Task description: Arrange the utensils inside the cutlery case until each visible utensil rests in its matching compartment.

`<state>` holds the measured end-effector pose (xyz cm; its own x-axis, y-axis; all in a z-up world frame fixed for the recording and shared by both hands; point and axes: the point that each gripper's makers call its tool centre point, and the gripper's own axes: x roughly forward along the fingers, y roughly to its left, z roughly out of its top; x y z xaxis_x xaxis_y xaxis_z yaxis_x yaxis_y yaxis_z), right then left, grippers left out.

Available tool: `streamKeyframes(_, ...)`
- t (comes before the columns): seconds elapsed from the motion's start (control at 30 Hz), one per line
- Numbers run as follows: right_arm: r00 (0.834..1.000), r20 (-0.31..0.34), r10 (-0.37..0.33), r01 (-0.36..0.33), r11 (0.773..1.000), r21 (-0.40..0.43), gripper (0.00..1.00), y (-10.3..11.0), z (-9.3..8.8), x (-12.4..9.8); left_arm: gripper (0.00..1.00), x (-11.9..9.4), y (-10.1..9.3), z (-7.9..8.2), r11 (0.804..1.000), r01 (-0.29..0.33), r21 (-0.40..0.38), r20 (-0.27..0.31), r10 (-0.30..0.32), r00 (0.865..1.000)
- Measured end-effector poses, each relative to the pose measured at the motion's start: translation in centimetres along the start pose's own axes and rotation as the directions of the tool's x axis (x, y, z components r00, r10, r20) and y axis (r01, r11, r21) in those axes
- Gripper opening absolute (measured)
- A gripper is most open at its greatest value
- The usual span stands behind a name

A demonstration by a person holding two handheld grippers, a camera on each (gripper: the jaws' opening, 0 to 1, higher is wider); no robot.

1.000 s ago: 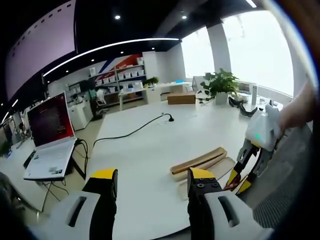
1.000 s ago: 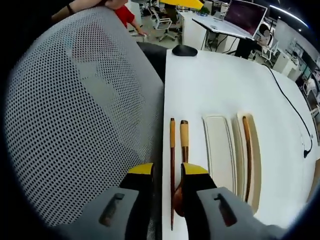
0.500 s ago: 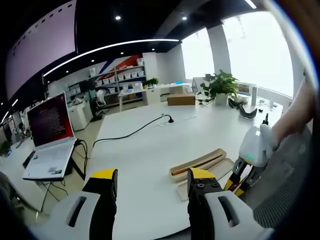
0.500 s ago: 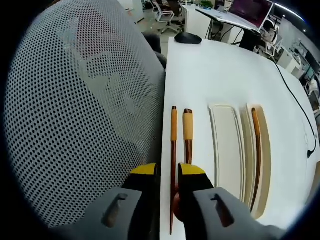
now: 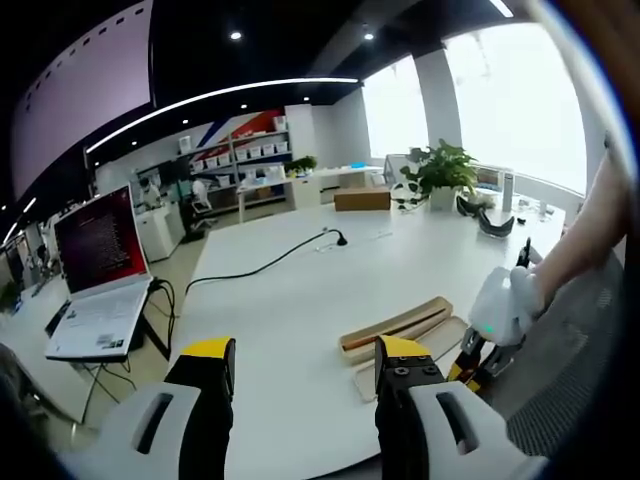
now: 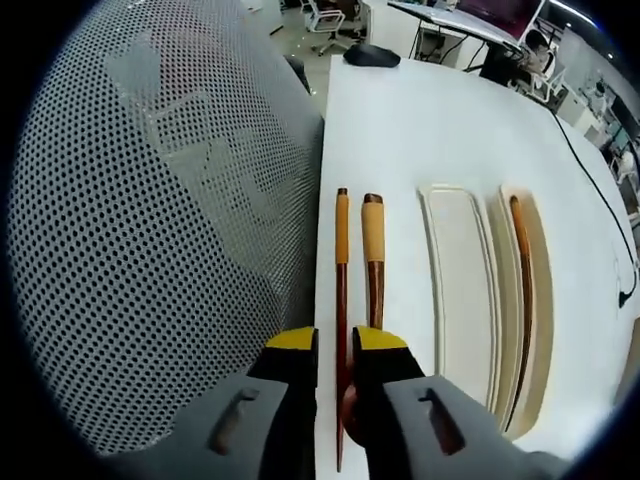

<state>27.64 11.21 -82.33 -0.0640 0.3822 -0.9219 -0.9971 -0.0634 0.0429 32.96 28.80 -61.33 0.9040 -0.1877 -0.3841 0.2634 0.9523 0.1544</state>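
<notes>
right hand-held gripper point(image 6: 334, 340): jaws nearly together around thin brown wooden chopstick point(image 6: 341, 262), seemingly clamped
left hand-held gripper point(image 5: 298, 360): jaws apart
cream cutlery case point(image 6: 462, 290): on white desk point(image 6: 420, 120)
obstacle: grey mesh chair back point(image 6: 150, 230) beside desk edge

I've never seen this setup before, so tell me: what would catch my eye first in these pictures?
In the right gripper view, the right tool closes around a thin wooden chopstick on the white table, beside a wooden spoon and a pale cutlery case holding another chopstick. A grey mesh chair back looms on the left of that view. In the left gripper view, the left tool hangs open above the table.
</notes>
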Motion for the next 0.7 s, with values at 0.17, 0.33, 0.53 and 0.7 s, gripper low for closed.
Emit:
streamKeyframes(0.17,1.000,-0.011,-0.001,0.001,1.000,-0.008,0.10,0.01,-0.13,0.38,0.58,0.00,0.05,0.02,1.000,-0.003,-0.001,0.002,0.003,1.000)
streamKeyframes(0.33,1.000,-0.010,0.001,-0.001,1.000,0.005,0.11,-0.05,-0.26,0.60,0.58,-0.07,0.22,0.13,1.000,-0.010,-0.006,0.009,0.010,1.000)
streamKeyframes(0.53,1.000,-0.007,-0.013,0.013,1.000,-0.001,0.07,-0.33,-0.27,0.59,0.58,-0.06,0.18,0.12,1.000,-0.009,-0.007,0.008,0.009,1.000)
streamKeyframes(0.7,0.999,0.001,-0.037,0.037,0.999,-0.025,0.04,-0.29,-0.28,0.70,0.57,-0.03,0.04,0.00,1.000,-0.005,-0.003,0.001,0.005,1.000)
